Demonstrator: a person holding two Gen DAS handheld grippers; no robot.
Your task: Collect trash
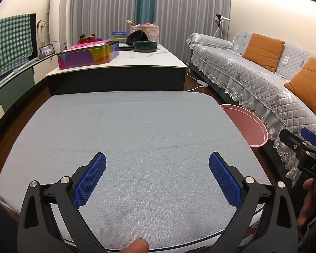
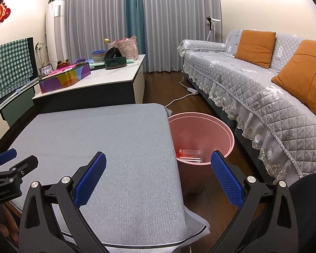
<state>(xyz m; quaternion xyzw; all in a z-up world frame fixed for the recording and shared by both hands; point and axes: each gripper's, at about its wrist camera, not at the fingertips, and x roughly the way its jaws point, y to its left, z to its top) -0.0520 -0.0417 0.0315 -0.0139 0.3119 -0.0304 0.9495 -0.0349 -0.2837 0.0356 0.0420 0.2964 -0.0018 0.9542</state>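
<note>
Grey cloth covers the table (image 1: 137,139) and fills the middle of both views. My left gripper (image 1: 157,179) hangs over it at the bottom of the left view, released, with its blue pads (image 1: 90,181) far apart and nothing between them. My right gripper (image 2: 158,179) is released too, at the bottom of the right view; one pad is over the cloth edge and the other is over the pink bin (image 2: 202,135). I see the bin on the floor just beside the table, in the centre right of the right view, between table and sofa (image 2: 252,97). Trash (image 2: 189,156) lies at its bottom: red and white wrappers, I cannot tell more. In the left view only the bin rim (image 1: 252,124) shows at the right.
</note>
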